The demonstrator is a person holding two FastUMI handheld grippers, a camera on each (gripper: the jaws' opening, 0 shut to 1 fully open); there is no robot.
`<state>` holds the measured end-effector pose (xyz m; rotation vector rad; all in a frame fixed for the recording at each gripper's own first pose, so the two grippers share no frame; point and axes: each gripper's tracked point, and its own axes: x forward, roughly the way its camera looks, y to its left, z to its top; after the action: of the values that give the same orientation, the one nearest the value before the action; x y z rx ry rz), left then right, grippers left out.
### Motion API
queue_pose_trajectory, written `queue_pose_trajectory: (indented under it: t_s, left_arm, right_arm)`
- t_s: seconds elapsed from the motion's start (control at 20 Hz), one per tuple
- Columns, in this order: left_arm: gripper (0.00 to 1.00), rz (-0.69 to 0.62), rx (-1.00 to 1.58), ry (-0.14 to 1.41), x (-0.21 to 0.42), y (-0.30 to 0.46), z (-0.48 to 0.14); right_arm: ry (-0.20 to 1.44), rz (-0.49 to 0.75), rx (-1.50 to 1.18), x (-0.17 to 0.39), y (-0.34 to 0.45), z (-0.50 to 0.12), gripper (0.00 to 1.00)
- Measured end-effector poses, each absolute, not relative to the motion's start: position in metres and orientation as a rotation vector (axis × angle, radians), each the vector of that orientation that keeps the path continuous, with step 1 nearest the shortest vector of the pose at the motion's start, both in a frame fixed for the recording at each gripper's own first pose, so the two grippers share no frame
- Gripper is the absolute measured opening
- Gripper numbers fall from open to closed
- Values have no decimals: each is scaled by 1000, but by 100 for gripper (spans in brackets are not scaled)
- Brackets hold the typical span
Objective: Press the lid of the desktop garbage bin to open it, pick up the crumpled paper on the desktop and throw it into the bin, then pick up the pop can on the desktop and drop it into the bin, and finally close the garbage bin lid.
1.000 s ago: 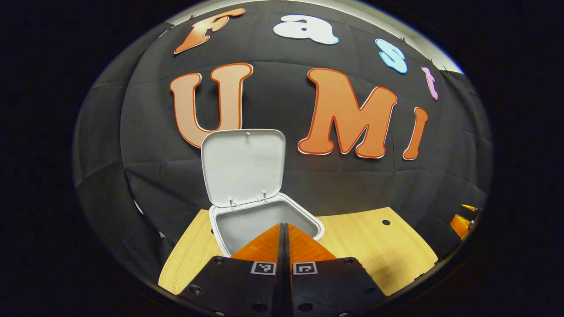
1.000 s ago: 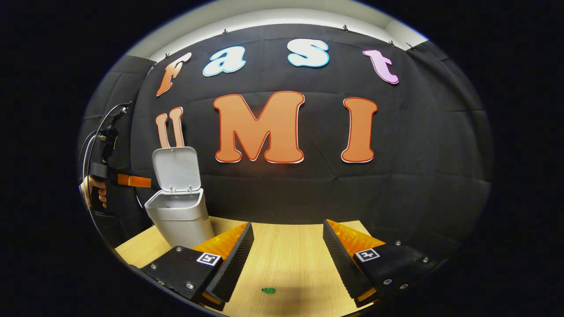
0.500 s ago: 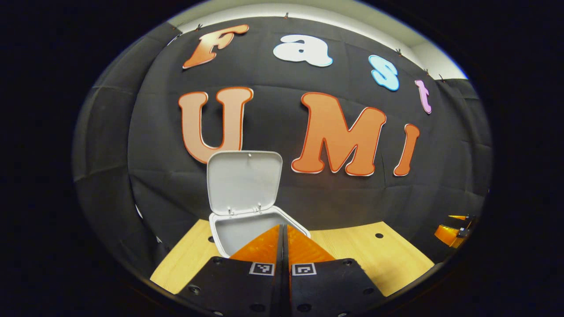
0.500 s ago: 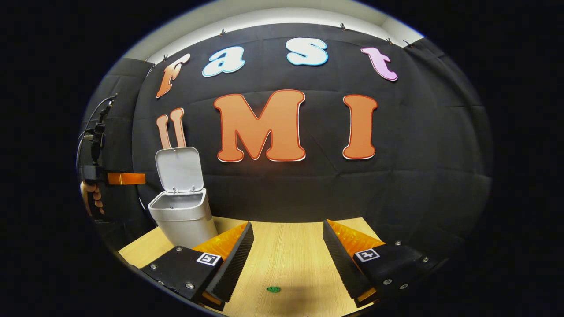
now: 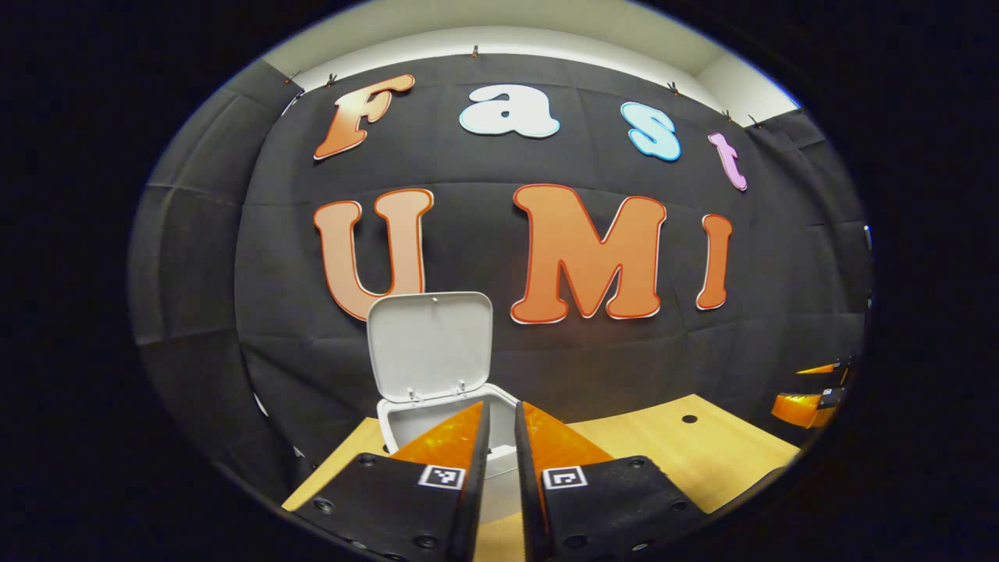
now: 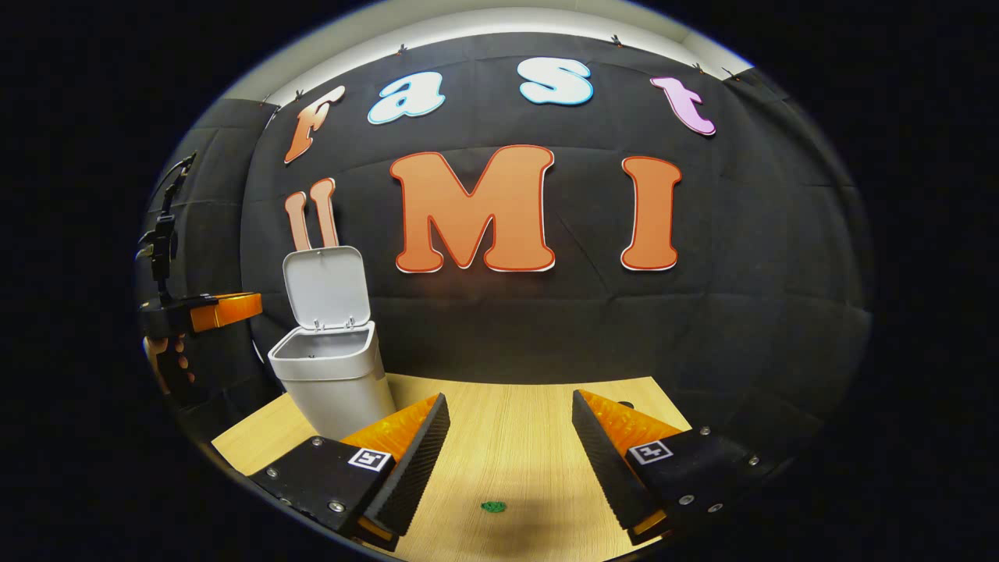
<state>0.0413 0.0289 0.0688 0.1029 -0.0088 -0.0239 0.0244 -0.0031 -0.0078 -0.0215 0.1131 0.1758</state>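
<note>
— Backing away from the bin point(image 5: 437, 406), the left gripper point(image 5: 499, 460) now has its jaws parted by a thin gap; a moment ago they were pressed together.
— And the lid point(image 6: 326, 286)?
— Upright, so the bin stands open at the bench's point(image 6: 507, 437) left end.
— Further right?
— The right gripper point(image 6: 511, 449) hovers over bare wood, jaws spread wide, empty. I'd judge the paper comes next, though I can't spot paper or can.
</note>
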Motion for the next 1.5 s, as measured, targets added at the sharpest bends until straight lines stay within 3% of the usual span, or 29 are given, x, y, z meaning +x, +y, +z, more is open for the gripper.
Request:
queue_pose_trajectory:
  t_s: [0.3,0.5,0.85,1.5]
  left_arm:
    - [82,-53,66,-10,42,22,62]
    - [92,-36,67,-20,42,29,61]
    - [92,-32,53,0,47,44,47]
    - [93,18,57,73,58,90,13]
  right_arm:
    - [137,175,-24,27,0,-16,94]
    - [171,179,-42,30,4,-30,95]
    - [298,196,-79,42,16,-80,95]
    - [720,216,-124,65,28,-255,96]
